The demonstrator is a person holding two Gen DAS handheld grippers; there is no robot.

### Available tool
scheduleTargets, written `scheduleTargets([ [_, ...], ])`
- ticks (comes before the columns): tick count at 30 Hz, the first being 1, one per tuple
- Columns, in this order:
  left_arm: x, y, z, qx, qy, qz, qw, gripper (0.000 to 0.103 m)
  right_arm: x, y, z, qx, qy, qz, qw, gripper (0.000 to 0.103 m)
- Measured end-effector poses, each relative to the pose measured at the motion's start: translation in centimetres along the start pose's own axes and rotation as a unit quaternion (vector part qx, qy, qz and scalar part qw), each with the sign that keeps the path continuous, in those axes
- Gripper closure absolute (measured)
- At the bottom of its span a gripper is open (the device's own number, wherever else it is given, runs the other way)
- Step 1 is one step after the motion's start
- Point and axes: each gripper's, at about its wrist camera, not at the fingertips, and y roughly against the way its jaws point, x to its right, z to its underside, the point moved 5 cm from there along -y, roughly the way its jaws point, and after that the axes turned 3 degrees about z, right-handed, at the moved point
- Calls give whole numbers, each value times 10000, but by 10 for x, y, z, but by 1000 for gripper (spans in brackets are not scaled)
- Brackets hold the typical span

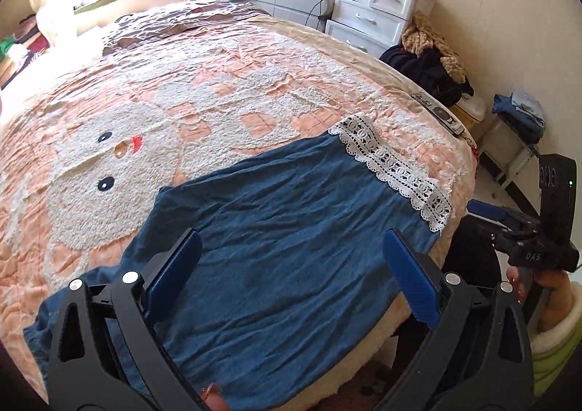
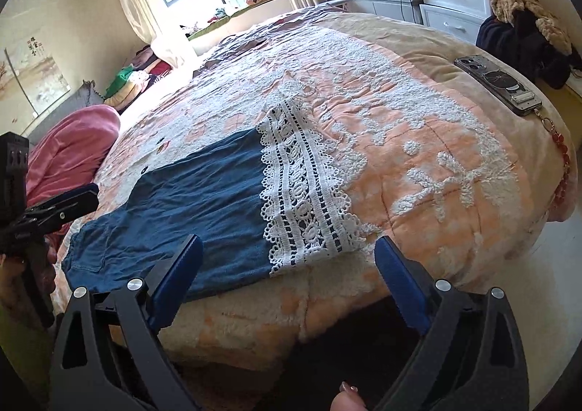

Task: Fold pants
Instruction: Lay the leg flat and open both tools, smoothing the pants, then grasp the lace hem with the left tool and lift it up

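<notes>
Blue pants with a white lace hem lie flat on the bed's near edge, one leg stacked on the other. My left gripper hovers open above the middle of the blue cloth, with nothing between its blue pads. In the right wrist view the pants stretch left from the lace hem. There my right gripper stands open just over the bed's edge, near the lace end. Each gripper shows in the other's view: the right gripper at the right, the left gripper at the left.
The bed carries a peach and white fleece blanket. A phone with a red bead strap lies near the bed's right edge. Beyond stand white drawers, a heap of dark clothes and a pink pillow.
</notes>
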Motion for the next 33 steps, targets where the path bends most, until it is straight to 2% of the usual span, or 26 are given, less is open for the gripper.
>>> scheduleTargets([
  [12,11,-77,-42,-479,-363,254,9979,10,6,-27,-6,-148,-230,-269,9993,10],
  [16,19,-105,-55,-613,-550,388,9958,10,5,-38,-8,-235,-190,-279,9992,17],
  [20,32,-132,-73,-650,-809,577,9929,10,5,-45,-5,-260,-109,-264,9993,31],
  [22,38,-144,-80,-693,-935,693,9908,11,6,-43,-5,-176,-42,-140,9997,50],
  [24,44,-155,-86,-737,-1094,741,9885,13,6,-36,-6,-51,-62,-241,9997,61],
  [25,46,-161,-88,-787,-1170,758,9871,14,5,-33,-7,14,-119,-392,9992,63],
  [27,49,-172,-92,-853,-1284,807,9847,15,-1,-29,-8,74,-105,-620,9980,63],
  [29,51,-180,-95,-882,-1366,920,9824,16,-1,-33,-9,44,-27,-427,9991,61],
  [32,55,-190,-96,-961,-1497,1158,9772,17,8,-40,-6,-81,-236,-216,9995,42],
  [33,56,-192,-96,-981,-1557,1221,9753,18,10,-40,-6,-79,-284,-182,9994,41],
])
